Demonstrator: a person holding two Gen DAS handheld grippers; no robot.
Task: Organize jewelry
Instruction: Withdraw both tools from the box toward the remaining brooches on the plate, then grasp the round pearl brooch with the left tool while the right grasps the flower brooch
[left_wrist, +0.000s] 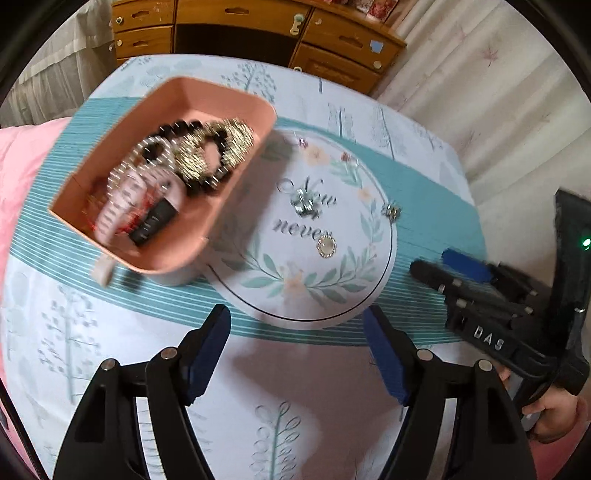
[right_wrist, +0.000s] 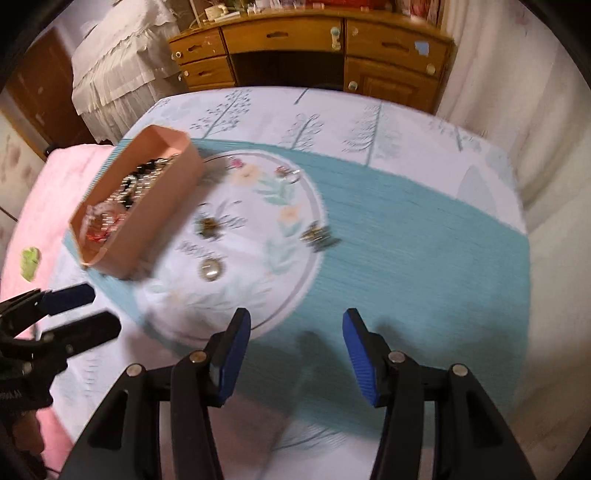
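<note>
A pink box (left_wrist: 236, 206) (right_wrist: 162, 195) holds bracelets, beads and a watch, and sits on the left edge of a round white floral plate (left_wrist: 380, 280) (right_wrist: 236, 295). On the plate lie a silver brooch (left_wrist: 303, 201) (right_wrist: 209, 225), a round pearl brooch (left_wrist: 326, 246) (right_wrist: 211, 271) and small rings (left_wrist: 349, 159) (right_wrist: 290, 175). A gold piece (left_wrist: 391, 211) (right_wrist: 317, 236) lies at the plate's right rim. My left gripper (left_wrist: 297, 354) is open and empty, near the plate's front edge. My right gripper (right_wrist: 295, 354) is open and empty, over the teal cloth right of the plate.
The table has a white and teal tree-print cloth (left_wrist: 258, 376) (right_wrist: 424, 240). A pink blanket (left_wrist: 22, 155) (right_wrist: 48, 192) lies at the left. A wooden dresser (left_wrist: 258, 33) (right_wrist: 314, 51) stands behind the table. Curtains (left_wrist: 498, 92) hang at the right.
</note>
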